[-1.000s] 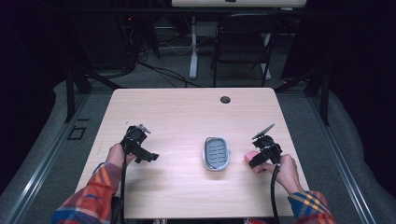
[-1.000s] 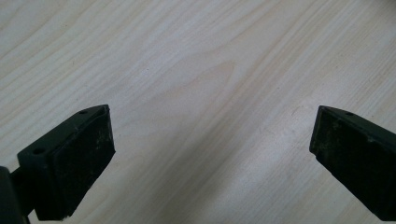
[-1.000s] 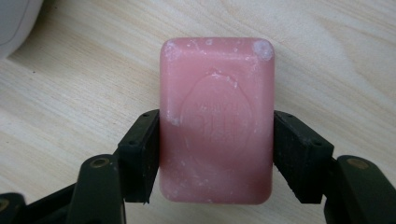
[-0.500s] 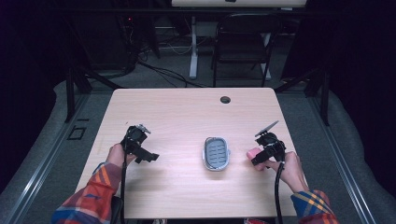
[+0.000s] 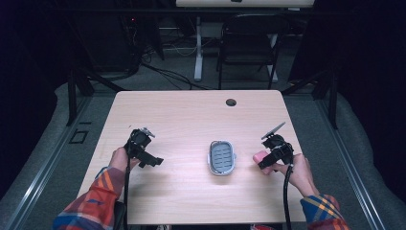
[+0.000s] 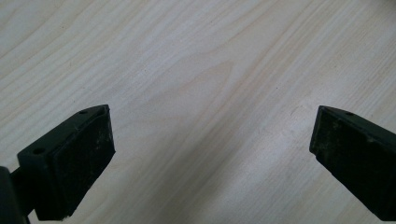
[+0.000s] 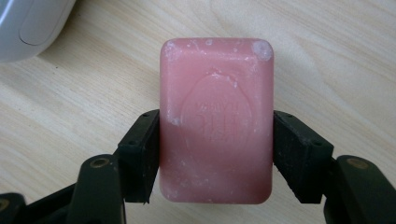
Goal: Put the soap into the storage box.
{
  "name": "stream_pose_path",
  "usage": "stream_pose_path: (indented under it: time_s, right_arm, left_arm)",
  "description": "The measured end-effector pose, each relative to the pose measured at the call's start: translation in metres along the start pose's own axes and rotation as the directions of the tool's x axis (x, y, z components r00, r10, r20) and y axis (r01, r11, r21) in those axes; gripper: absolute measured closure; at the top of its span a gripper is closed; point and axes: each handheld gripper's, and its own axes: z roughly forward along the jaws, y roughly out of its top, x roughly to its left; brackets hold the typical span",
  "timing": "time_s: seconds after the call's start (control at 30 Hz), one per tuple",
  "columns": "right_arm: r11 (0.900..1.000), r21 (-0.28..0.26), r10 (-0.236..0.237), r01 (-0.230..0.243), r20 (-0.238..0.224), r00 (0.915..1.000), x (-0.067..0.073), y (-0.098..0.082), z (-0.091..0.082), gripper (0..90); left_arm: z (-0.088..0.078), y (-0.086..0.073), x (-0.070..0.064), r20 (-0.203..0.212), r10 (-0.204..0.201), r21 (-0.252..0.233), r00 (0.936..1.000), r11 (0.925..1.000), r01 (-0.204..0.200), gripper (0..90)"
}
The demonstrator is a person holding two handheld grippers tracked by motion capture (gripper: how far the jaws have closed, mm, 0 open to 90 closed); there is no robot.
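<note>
A pink bar of soap sits between the two jaws of my right gripper, which press on its long sides just above the wood. From above, the soap peeks out at the left of that gripper, right of a grey oval soap dish lying mid-table. A corner of the dish appears at the top left of the right gripper view. My left gripper hovers over bare wood at the table's left, its jaws wide apart with nothing between them.
The light wooden table has a round cable hole near its far edge. A black chair and a white desk leg stand beyond the table on grey carpet. Plaid sleeves come in from the near edge.
My right gripper has shifted slightly to the right and toward the near edge with the soap. The left gripper has stayed put.
</note>
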Motion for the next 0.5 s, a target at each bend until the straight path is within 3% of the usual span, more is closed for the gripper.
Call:
stream_pose_path:
  time_s: [0.13, 0.37, 0.4, 0.43, 0.5]
  right_arm:
    - [1.0, 0.006, -0.024, 0.024, 0.002, 0.9997, 0.0, 0.002, -0.004, 37.0]
    - [1.0, -0.001, -0.028, 0.028, -0.008, 0.9996, 0.001, 0.008, -0.008, 37.0]
    - [1.0, -0.019, -0.01, 0.009, -0.009, 0.9999, 0.002, 0.008, -0.007, 37.0]
    - [0.999, 0.004, -0.033, 0.033, -0.01, 0.9994, 0.001, 0.01, -0.009, 37.0]
    - [0.999, -0.004, -0.034, 0.034, -0.007, 0.9994, 0.002, 0.011, -0.008, 37.0]
  left_arm:
    - [0.0, 0.0, 0.0, 0.002, -0.001, 0.001, 1.0, 1.0, 0.001, 0.0]
    - [0.001, 0.0, 0.0, 0.0, -0.001, 0.0, 1.0, 1.0, 0.001, 0.0]
    - [0.0, 0.0, 0.0, 0.002, 0.0, 0.001, 1.0, 1.0, 0.0, 0.0]
    - [0.0, 0.0, 0.0, 0.002, 0.0, 0.0, 1.0, 1.0, 0.0, 0.0]
    - [0.0, 0.0, 0.0, 0.0, -0.002, -0.002, 1.0, 1.0, 0.002, 0.0]
